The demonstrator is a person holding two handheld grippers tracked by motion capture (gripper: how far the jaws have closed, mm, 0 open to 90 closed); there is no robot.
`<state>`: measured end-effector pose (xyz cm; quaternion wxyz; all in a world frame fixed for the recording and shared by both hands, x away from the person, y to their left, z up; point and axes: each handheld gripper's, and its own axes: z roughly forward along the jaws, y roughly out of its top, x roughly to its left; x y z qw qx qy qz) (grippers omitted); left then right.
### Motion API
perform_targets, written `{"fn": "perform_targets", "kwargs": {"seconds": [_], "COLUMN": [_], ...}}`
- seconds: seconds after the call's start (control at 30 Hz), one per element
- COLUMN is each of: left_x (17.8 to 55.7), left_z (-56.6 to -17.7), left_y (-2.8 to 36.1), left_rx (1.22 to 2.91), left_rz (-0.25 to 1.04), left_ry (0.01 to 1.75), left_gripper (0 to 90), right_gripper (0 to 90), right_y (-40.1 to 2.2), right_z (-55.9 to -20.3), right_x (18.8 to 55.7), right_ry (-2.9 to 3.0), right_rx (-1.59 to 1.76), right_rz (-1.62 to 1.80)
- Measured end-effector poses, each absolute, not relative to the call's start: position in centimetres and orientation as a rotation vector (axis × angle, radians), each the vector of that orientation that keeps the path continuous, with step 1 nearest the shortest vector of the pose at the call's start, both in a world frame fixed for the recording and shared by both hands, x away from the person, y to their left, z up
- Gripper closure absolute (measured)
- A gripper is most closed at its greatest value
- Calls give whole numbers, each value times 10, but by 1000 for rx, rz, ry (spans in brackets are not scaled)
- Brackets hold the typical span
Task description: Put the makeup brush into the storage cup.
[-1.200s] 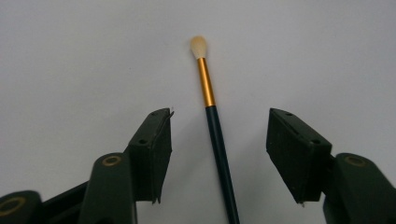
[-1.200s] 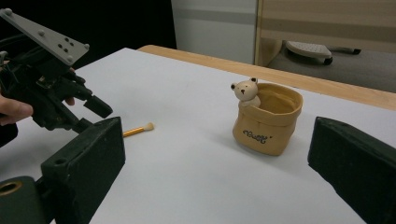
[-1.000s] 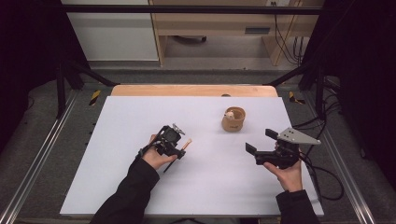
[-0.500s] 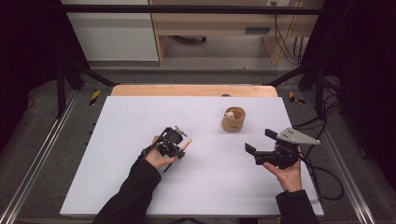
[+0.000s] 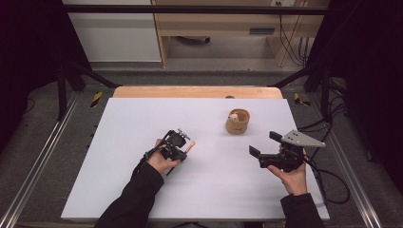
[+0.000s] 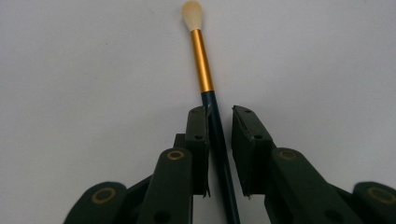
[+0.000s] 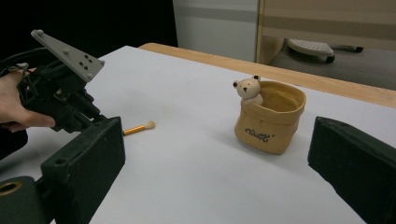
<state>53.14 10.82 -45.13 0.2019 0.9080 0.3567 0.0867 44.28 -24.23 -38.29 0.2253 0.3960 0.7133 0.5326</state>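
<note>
— What is seen of the brush (image 6: 208, 88)?
— A glossy gold metal ferrule, a dark lacquered handle and a soft, pale tuft.

— And the rest?
— The table (image 5: 142, 118) is covered in matt white, edged with bare wood. The pot (image 7: 270, 115) looks matt, tan. The gripper jaws appear as dull black plastic.

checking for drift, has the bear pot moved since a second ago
No. The bear pot sits at the same spot near the table's wooden far edge, right of centre, as before.
</note>
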Motion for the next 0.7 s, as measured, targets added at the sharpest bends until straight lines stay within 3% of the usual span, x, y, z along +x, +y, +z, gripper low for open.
{"fn": "perform_targets", "kwargs": {"seconds": [0.7], "left_x": [529], "left_z": [-451], "left_y": [106], "left_rx": [2548], "left_rz": [246], "left_ry": [989], "left_gripper": [824], "right_gripper": [42], "right_y": [-241], "right_z": [-383], "right_x": [443], "right_ry": [1965], "right_rx": [1099], "right_rz": [1473]}}
